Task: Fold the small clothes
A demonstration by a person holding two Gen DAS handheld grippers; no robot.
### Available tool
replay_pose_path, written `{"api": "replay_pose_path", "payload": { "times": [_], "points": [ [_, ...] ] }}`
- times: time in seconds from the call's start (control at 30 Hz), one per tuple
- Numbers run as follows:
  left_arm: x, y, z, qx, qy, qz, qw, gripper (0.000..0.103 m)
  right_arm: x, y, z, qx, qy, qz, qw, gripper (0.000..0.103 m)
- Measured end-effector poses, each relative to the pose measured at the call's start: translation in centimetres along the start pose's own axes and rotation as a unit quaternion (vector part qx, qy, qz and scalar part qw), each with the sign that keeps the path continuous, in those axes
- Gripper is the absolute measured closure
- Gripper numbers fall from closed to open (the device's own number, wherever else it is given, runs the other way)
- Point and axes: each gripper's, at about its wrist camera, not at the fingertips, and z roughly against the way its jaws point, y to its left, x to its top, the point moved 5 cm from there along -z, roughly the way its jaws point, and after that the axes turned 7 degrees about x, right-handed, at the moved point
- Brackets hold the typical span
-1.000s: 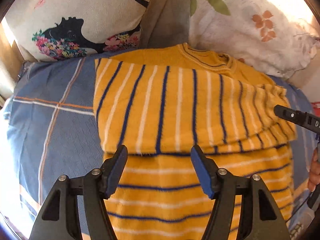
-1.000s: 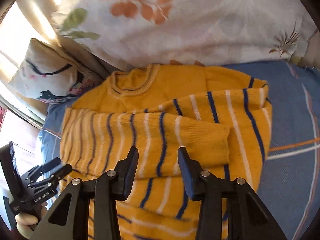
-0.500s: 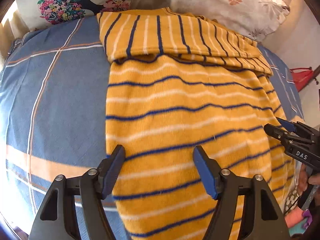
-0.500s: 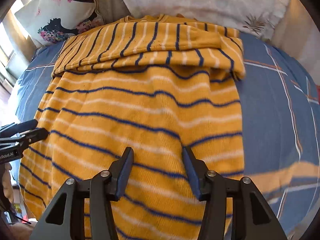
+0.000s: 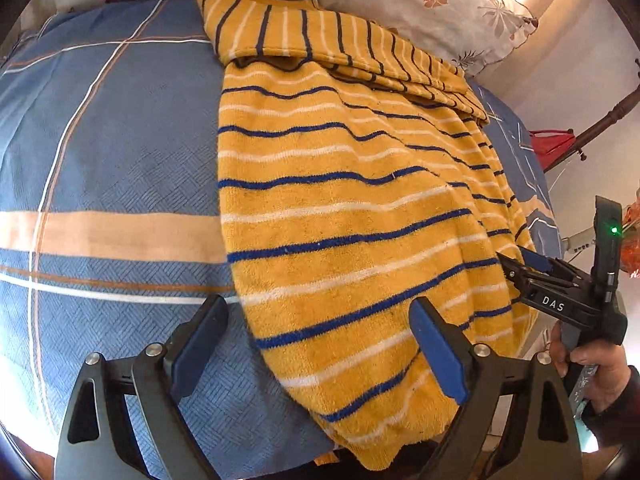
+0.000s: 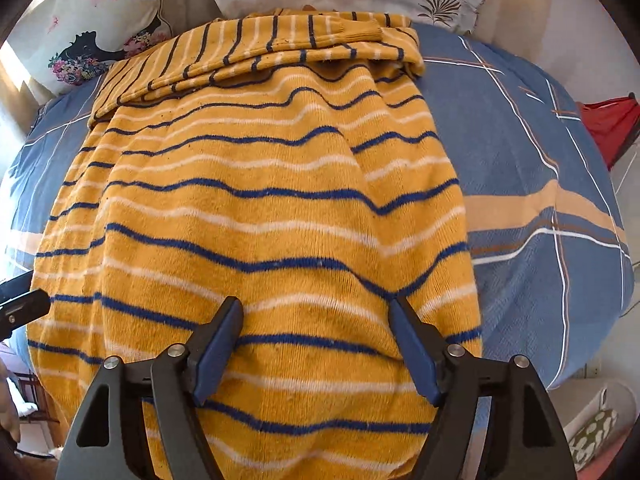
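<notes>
While both pairs of jaws spread wider, the left claw [image 5: 316,344] hangs over the near left hem of a yellow striped sweater [image 5: 352,216], its left pad above the blue checked bedspread [image 5: 104,152] and its right pad above the knit, neither pad pressing on the cloth. At 3 o'clock in the left wrist view, a hand [image 5: 596,364] carries the right claw [image 6: 316,344], which stands above the sweater's lower right part with cloth between its blue pads but not pinched. From the hem at 6 o'clock, which droops over the bed's near edge, the sweater lies flat on the bedspread and runs toward 12 o'clock. Its striped sleeves [image 6: 260,56] are folded across the chest at the far end. Beyond them, at 11 and 1 o'clock, two printed pillows [image 6: 96,28] lean at the head of the bed.
</notes>
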Motion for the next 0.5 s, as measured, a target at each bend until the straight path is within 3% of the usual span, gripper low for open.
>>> {"api": "replay_pose_path", "payload": {
  "times": [0.13, 0.17, 0.23, 0.27, 0.3, 0.5],
  "points": [
    [-0.7, 1.1, 0.6, -0.045, 0.008, 0.066, 0.9968, 0.012, -0.1, -0.3, 0.1, 0.003, -0.001, 0.002, 1.0, 0.02],
    [-0.9, 1.2, 0.7, -0.06, 0.011, 0.082, 0.9948, 0.016, -0.2, -0.3, 0.1, 0.005, 0.0, 0.005, 1.0, 0.02],
    [-1.3, 1.3, 0.6, -0.084, 0.023, 0.109, 0.9902, 0.043, -0.3, -0.3, 0.1, 0.01, 0.001, 0.012, 1.0, 0.018],
    [-1.7, 1.5, 0.7, -0.09, 0.031, 0.121, 0.9881, 0.061, -0.1, -0.3, 0.0, 0.013, 0.001, 0.016, 1.0, 0.018],
    [-1.9, 1.4, 0.5, -0.092, 0.034, 0.132, 0.9863, 0.066, 0.0, -0.3, 0.0, 0.018, 0.001, 0.019, 1.0, 0.018],
    [-2.7, 1.0, 2.0, -0.112, 0.0, 0.194, 0.9745, 0.066, -0.4, -0.8, 1.1, 0.076, 0.011, 0.046, 0.996, 0.022]
  ]
}}
